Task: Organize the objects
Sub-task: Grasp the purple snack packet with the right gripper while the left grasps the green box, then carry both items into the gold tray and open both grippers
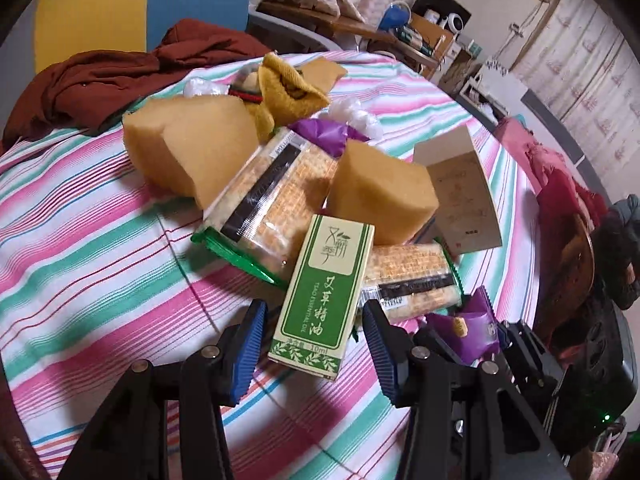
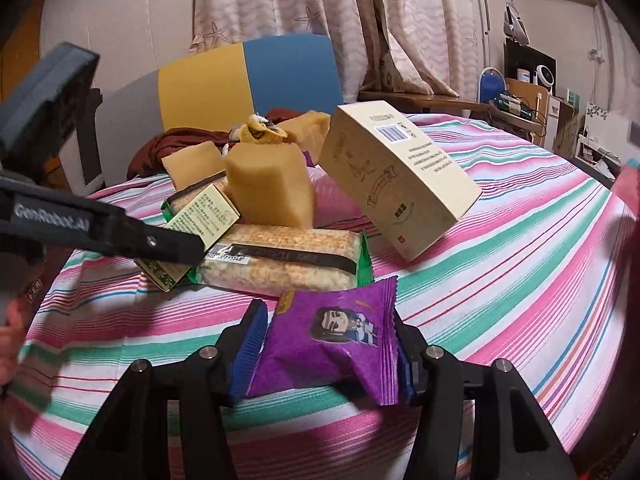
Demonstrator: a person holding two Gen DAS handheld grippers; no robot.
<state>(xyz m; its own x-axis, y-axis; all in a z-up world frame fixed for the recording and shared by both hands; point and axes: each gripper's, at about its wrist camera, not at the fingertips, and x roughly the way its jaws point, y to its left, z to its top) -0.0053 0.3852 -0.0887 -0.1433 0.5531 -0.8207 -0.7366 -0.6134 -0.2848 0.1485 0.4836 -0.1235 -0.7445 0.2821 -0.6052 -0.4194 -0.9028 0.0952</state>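
My left gripper (image 1: pixel 316 332) is open around the lower end of a green and cream essential-oil box (image 1: pixel 324 292); its blue pads stand a little off the box's sides. My right gripper (image 2: pixel 326 344) is shut on a purple snack packet (image 2: pixel 326 344), held just above the striped cloth; the packet also shows in the left wrist view (image 1: pixel 468 330). The pile holds two cracker packs (image 1: pixel 264 196) (image 2: pixel 280 260), yellow sponge blocks (image 1: pixel 380 196) (image 2: pixel 268 192) and a tan carton (image 2: pixel 396 176). The left gripper's arm (image 2: pixel 104 232) crosses the right wrist view above the oil box (image 2: pixel 200 220).
A striped cloth (image 1: pixel 100 240) covers the round table. A dark red garment (image 1: pixel 88 80) lies at its far edge, with a mustard cloth (image 1: pixel 288 88) and another purple wrapper (image 1: pixel 324 134) in the pile. A yellow and blue chair back (image 2: pixel 248 84) stands behind.
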